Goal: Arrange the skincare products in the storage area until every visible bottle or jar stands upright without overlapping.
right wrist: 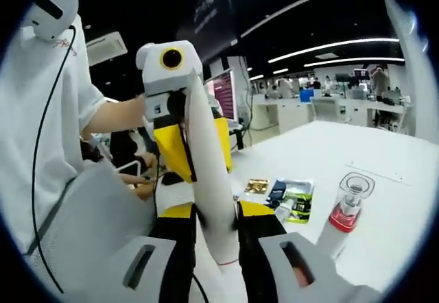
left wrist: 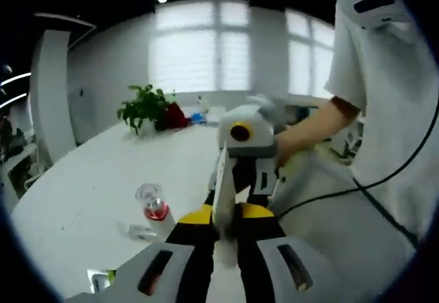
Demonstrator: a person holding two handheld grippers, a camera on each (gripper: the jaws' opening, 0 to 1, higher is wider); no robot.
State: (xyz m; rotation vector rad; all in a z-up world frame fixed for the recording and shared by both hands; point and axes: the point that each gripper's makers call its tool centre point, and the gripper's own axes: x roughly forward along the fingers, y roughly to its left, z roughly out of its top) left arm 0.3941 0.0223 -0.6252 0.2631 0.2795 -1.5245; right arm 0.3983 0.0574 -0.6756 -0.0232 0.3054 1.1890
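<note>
White tube (right wrist: 211, 179) pinched btwn both grippers' fingers, left (left wrist: 223, 215) & right (right wrist: 217, 222), above table (left wrist: 103, 179).

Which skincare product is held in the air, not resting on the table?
The white tube, clamped by left gripper and right gripper; the clear red-based bottle stands on the table.

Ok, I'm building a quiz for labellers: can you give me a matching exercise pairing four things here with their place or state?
Things:
1 white tube
2 clear bottle
3 potted plant
4 sachets

Places or states:
A lying flat on the table
B clamped in the right claw
C standing upright, red at the base
D at the far end of the table

Pairs: 1-B, 2-C, 3-D, 4-A.
</note>
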